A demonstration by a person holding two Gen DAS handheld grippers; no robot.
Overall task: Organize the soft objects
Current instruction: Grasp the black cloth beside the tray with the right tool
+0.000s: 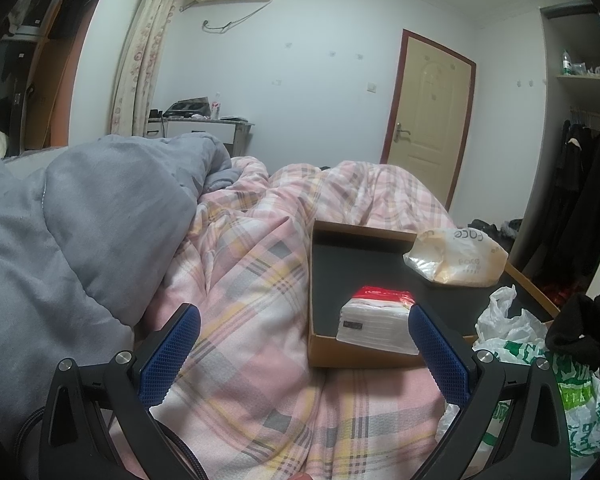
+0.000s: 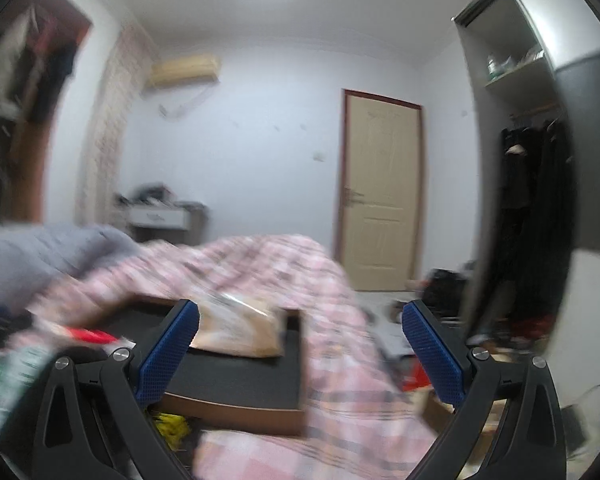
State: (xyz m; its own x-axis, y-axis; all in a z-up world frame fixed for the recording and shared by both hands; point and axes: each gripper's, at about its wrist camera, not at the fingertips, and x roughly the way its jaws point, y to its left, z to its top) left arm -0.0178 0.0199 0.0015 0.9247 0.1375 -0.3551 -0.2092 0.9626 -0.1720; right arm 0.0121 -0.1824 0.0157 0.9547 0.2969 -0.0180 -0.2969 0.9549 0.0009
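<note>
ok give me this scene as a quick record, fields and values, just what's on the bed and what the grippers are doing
surface: plaid quilt, grey duvet at its left
box: open, on the quilt
in box: tissue pack, tan packet
beside box: plastic bag, black sock
left gripper: open, empty
right gripper: open, empty, view blurred

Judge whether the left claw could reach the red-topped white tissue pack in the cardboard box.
Probably yes: the open left claw faces the red-topped white tissue pack near the cardboard box front wall, with nothing between.
</note>
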